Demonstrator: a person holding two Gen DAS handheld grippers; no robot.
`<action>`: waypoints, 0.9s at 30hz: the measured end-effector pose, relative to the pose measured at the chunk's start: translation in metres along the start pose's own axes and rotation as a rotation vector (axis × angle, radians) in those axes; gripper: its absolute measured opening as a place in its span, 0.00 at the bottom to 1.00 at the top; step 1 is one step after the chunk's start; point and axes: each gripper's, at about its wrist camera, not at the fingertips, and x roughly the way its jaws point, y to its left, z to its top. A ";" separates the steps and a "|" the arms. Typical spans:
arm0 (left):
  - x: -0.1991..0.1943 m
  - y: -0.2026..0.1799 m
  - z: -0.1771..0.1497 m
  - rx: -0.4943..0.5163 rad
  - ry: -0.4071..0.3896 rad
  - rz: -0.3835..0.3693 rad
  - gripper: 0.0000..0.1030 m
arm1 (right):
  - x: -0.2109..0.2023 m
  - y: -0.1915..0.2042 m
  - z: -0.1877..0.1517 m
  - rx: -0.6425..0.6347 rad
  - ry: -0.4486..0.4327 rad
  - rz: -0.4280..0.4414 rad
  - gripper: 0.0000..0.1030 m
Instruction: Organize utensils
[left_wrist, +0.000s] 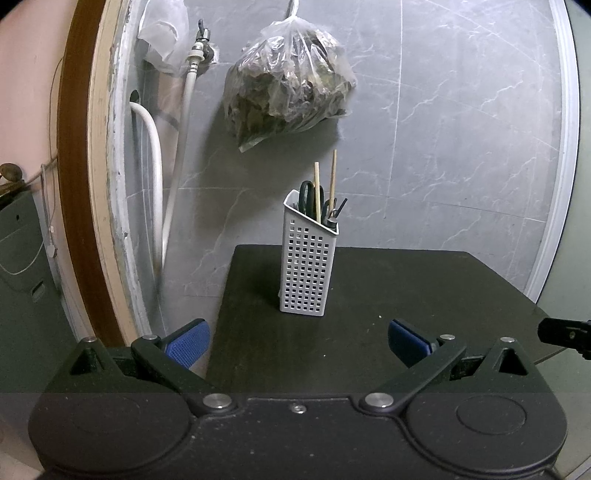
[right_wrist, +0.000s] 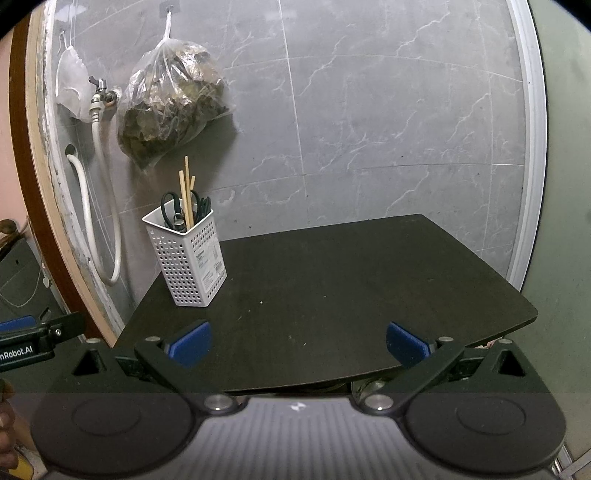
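Note:
A white perforated utensil holder (left_wrist: 308, 264) stands upright on the dark table (left_wrist: 424, 295), near its back left. It holds wooden chopsticks (left_wrist: 317, 192), black-handled scissors (left_wrist: 306, 197) and other dark utensils. In the right wrist view the holder (right_wrist: 188, 258) stands at the table's (right_wrist: 351, 280) back left corner, with chopsticks (right_wrist: 186, 194) sticking up. My left gripper (left_wrist: 299, 345) is open and empty, in front of the holder at the table's near edge. My right gripper (right_wrist: 299, 345) is open and empty over the table's near edge, to the right of the holder.
A grey marble-tiled wall (left_wrist: 461, 129) stands behind the table. A plastic bag of dried leaves (left_wrist: 291, 81) hangs above the holder. A tap with white hoses (left_wrist: 181, 147) and a brown door frame (left_wrist: 74, 184) are at the left. The right gripper's tip (left_wrist: 565, 332) shows at the right edge.

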 end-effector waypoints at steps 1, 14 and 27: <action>0.000 0.000 0.000 0.000 0.001 0.000 0.99 | 0.001 0.000 0.000 0.000 0.000 -0.001 1.00; 0.009 0.000 -0.002 -0.008 0.016 0.003 0.99 | 0.007 0.002 -0.003 -0.002 0.010 -0.005 1.00; 0.021 0.001 0.000 -0.005 0.049 0.009 0.99 | 0.014 0.006 -0.001 -0.009 0.034 -0.007 1.00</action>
